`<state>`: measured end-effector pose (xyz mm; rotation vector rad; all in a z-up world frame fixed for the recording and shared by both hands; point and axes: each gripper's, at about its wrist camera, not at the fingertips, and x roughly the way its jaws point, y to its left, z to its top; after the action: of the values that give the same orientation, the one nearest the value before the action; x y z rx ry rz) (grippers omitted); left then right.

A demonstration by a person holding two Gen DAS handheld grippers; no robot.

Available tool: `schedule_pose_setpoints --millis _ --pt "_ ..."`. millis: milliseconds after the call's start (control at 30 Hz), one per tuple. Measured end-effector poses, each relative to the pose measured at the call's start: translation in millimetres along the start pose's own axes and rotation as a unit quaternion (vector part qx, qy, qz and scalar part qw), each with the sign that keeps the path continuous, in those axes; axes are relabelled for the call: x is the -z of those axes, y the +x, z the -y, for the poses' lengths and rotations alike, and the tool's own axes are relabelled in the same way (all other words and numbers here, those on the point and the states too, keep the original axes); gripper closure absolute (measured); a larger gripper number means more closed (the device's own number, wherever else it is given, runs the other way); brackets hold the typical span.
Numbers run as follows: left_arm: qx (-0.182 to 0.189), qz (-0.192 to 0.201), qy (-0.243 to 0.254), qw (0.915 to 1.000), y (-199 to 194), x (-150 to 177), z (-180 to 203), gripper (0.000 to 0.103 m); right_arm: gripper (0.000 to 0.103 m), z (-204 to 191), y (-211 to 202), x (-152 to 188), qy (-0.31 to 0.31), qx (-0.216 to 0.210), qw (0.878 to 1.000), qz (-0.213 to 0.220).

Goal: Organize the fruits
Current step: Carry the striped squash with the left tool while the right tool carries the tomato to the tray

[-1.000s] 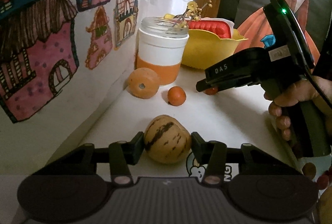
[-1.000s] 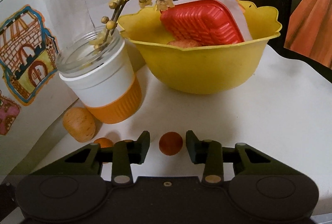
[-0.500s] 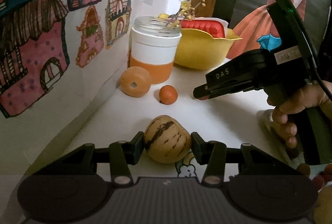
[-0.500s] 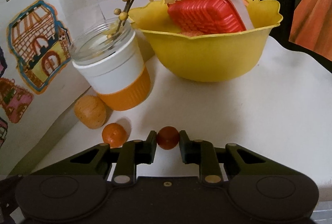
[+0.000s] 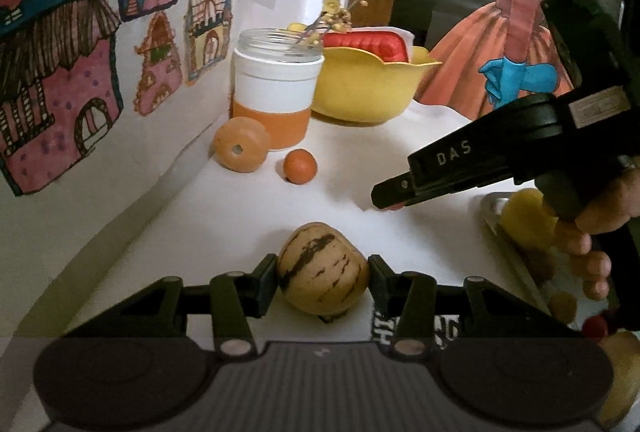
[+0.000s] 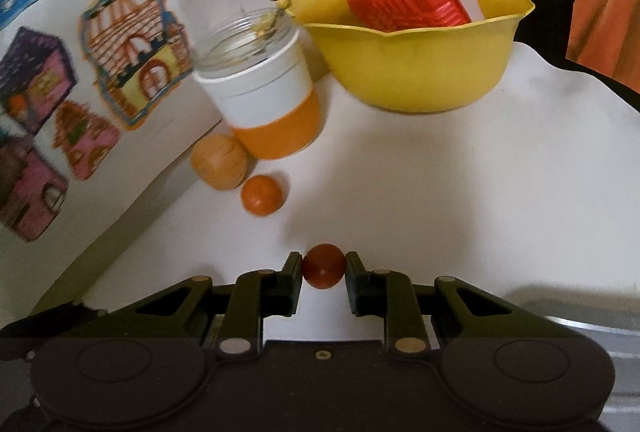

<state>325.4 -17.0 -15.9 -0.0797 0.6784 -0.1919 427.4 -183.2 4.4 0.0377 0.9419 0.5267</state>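
My left gripper [image 5: 322, 282] is shut on a tan melon with dark stripes [image 5: 322, 279], held just above the white table. My right gripper [image 6: 323, 266] is shut on a small red tomato [image 6: 323, 265]; in the left wrist view the same right gripper [image 5: 390, 198] shows side-on, held by a hand. A small orange [image 5: 300, 166] [image 6: 262, 195] and a round peach-coloured fruit [image 5: 241, 144] [image 6: 219, 167] lie by the wall next to the jar. A metal tray [image 5: 516, 252] with several small fruits sits at the right.
A glass jar with a white and orange sleeve [image 5: 276, 88] [image 6: 266, 88] holds a flowering twig. Behind it stands a yellow bowl [image 5: 368, 86] [image 6: 420, 52] with a red packet [image 6: 408, 0] inside. A wall with house drawings [image 5: 80, 44] runs along the left.
My right gripper shut on the small red tomato and drew it back from the bowl. The left gripper kept hold of the striped melon and pulled back a little.
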Motion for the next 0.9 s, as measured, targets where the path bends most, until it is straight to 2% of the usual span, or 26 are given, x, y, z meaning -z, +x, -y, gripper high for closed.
schedule_pose_setpoints --millis 433,667,900 --pt "0.025 0.003 0.024 0.9994 -20.5 17.3 24.3 0.051 0.079 -11.6 -49.3 35.4 -0.034 -0.018 0.999 0.015" --pt "0.037 -0.002 0.021 0.9991 -22.0 18.9 40.2 0.051 0.079 -1.6 -73.8 46.4 -0.026 -0.018 0.999 0.025" --pt "0.055 0.003 0.015 0.9984 -23.0 14.8 63.3 0.051 0.079 21.5 -105.8 55.8 -0.015 0.003 0.999 0.043"
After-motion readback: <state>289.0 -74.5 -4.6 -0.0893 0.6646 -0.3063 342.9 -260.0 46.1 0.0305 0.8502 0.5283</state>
